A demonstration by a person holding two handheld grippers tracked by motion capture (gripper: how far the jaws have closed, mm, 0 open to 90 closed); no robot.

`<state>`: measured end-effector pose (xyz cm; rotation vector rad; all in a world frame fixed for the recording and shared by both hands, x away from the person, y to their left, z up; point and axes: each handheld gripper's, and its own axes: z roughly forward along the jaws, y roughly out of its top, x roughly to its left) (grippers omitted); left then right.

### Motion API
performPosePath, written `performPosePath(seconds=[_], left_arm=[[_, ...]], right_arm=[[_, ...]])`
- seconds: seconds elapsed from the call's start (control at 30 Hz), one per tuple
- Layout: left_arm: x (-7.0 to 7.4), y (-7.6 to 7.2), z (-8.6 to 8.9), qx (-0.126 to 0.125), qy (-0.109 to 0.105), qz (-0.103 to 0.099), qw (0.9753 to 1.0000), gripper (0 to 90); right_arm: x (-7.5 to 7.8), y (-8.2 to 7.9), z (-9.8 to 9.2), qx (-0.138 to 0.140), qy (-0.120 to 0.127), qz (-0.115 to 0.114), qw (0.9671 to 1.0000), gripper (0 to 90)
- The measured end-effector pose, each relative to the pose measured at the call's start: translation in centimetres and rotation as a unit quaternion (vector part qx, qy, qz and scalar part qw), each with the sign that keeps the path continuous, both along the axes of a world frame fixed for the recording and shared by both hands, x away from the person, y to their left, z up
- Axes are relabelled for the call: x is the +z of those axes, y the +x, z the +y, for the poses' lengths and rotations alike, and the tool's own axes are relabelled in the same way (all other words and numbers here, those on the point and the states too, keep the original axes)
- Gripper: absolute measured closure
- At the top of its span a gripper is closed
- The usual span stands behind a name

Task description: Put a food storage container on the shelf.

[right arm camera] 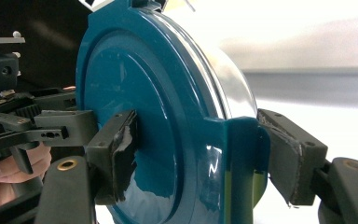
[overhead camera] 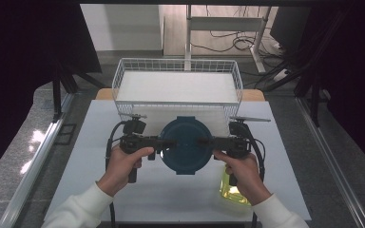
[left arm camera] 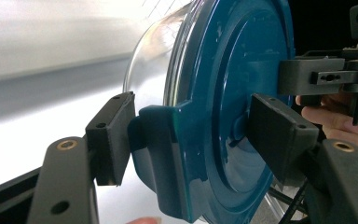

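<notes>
While both of the person's hands come in from the bottom of the high view, the round glass container with a blue lid (overhead camera: pixel 187 145) sits at the centre of the frame, held between the two grippers just below the white wire basket (overhead camera: pixel 123 78) that fills the upper middle. The left gripper (overhead camera: pixel 167 143) meets the lid from the left of the frame, and the right gripper (overhead camera: pixel 205 141) meets it from the right. In the left gripper view, the jaws are clamped over a locking tab at the lid's rim, one pad against the tab's outer face and the other on the lid's top. In the right gripper view, the jaws likewise pinch the opposite tab, lid face at centre left of the frame and clear glass bowl at upper right. A yellow-green object (overhead camera: pixel 230 190) lies on the white table (overhead camera: pixel 171 194) at lower right, partly under the right hand (overhead camera: pixel 240 168).
</notes>
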<state>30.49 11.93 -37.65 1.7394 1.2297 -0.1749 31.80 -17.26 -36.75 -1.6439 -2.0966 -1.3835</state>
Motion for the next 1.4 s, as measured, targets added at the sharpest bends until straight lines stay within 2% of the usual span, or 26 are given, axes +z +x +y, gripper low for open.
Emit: performPosePath(seconds=[0.27, 0.47, 0.87, 1.03, 1.4], left_arm=[[2.3, 1.3, 0.0, 0.004, 0.002, -0.016, 0.9999, 33.9], [3.5, 2.1, 0.0, 0.008, 0.004, -0.025, 0.9997, 34.1], [4.4, 3.9, -0.1, 0.012, 0.009, -0.027, 0.9995, 34.5], [4.7, 4.6, 0.1, 0.016, 0.005, -0.024, 0.9996, 34.7], [6.2, 5.9, 0.7, 0.029, 0.004, -0.033, 0.999, 34.9]], right_arm=[[2.0, 1.3, 0.0, 0.002, 0.007, -0.011, 0.9999, 31.4], [2.9, 2.0, -0.1, 0.005, 0.012, -0.014, 0.9998, 31.8], [2.9, 3.6, -0.4, 0.006, 0.028, -0.005, 0.9996, 32.5], [3.3, 4.3, -0.3, 0.007, 0.028, -0.006, 0.9996, 32.6], [4.8, 6.1, 0.3, 0.015, 0.028, -0.011, 0.9994, 32.7]])
